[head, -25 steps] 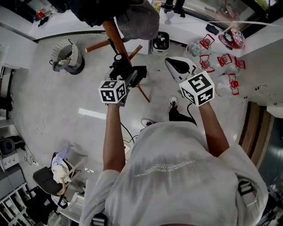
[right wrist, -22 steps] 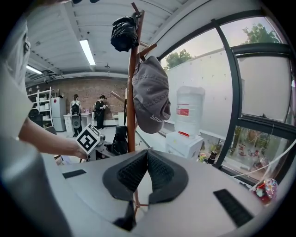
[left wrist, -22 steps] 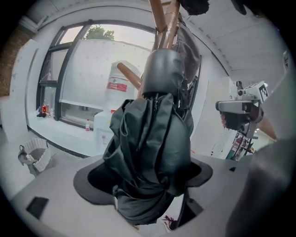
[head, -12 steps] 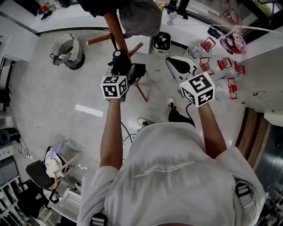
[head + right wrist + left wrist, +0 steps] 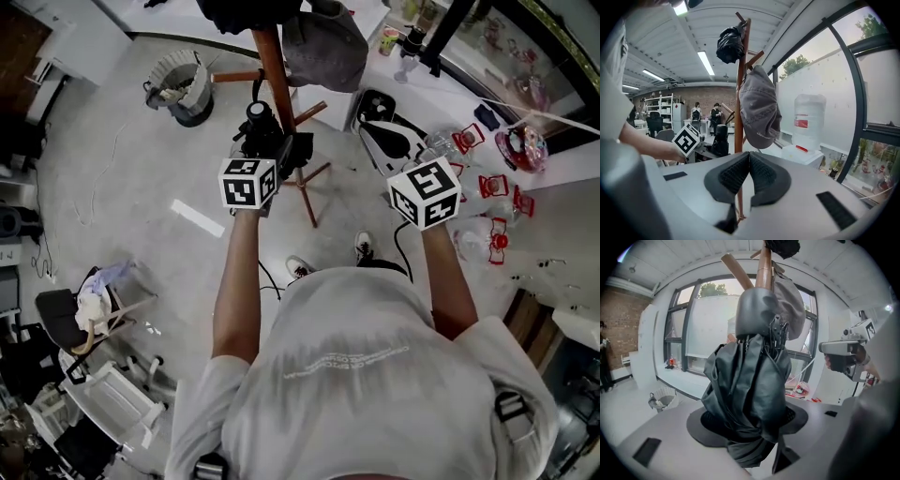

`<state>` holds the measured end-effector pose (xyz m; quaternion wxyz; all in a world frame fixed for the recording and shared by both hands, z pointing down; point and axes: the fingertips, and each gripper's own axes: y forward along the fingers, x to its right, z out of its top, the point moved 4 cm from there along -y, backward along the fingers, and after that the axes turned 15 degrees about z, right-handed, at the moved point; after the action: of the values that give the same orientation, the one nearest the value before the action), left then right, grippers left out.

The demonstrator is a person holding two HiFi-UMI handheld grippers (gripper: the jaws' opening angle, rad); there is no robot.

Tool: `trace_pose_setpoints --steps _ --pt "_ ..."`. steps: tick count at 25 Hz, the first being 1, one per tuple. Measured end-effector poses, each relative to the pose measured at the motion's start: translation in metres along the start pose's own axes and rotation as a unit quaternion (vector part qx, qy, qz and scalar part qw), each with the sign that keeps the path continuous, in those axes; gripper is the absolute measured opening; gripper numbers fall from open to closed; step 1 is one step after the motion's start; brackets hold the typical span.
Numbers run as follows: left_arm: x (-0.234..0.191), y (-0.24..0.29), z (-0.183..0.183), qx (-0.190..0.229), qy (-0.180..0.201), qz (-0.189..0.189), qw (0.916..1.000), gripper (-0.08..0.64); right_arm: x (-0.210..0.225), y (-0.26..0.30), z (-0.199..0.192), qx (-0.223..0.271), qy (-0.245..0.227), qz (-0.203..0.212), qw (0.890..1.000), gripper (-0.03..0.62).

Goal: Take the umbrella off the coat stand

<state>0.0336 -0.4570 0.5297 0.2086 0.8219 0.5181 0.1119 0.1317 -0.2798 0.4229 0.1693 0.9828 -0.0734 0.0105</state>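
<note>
While the left claw (image 5: 749, 422) is closing on the folded dark umbrella (image 5: 750, 390), its pads bear on loose canopy cloth at the centre of the left gripper view, not on a rigid part. The umbrella hangs against the wooden coat stand (image 5: 739, 93), just below the grey cap (image 5: 759, 112). How its top is attached to a peg cannot be made out. Risk one: the cloth slides between the pads and the umbrella drops to the floor (image 5: 178, 253). Risk two: a strap or rib remains caught on a peg, so a pull tilts the stand or drags the cap and the black bundle (image 5: 730, 44) off. The right claw (image 5: 749, 173) is pressed together, empty, apart from the pole, and gives the stand no support.
</note>
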Motion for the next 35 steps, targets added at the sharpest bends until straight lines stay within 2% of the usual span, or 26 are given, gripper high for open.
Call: trace_pose_setpoints --steps 5,14,20,26,32,35 --pt "-0.013 -0.022 0.016 0.004 0.004 0.058 0.9983 0.27 0.01 0.002 0.007 0.017 -0.007 0.033 0.999 0.025" --pt "-0.034 -0.082 0.06 0.05 -0.031 0.121 0.9909 0.27 0.005 0.021 0.024 0.031 -0.02 0.095 0.995 0.025" --pt "-0.051 -0.119 0.072 0.073 -0.045 0.16 0.9833 0.268 -0.008 0.042 0.032 0.033 -0.032 0.141 0.989 0.025" --pt "-0.065 -0.165 0.058 0.079 -0.059 0.204 0.974 0.268 -0.027 0.07 0.047 0.037 -0.048 0.187 0.98 0.025" --pt "-0.079 -0.212 0.036 0.094 -0.084 0.245 0.9613 0.268 -0.052 0.098 0.062 0.044 -0.073 0.225 0.971 0.025" --pt "-0.084 -0.231 0.023 0.082 -0.081 0.267 0.9567 0.268 -0.065 0.111 0.069 0.048 -0.084 0.244 0.965 0.025"
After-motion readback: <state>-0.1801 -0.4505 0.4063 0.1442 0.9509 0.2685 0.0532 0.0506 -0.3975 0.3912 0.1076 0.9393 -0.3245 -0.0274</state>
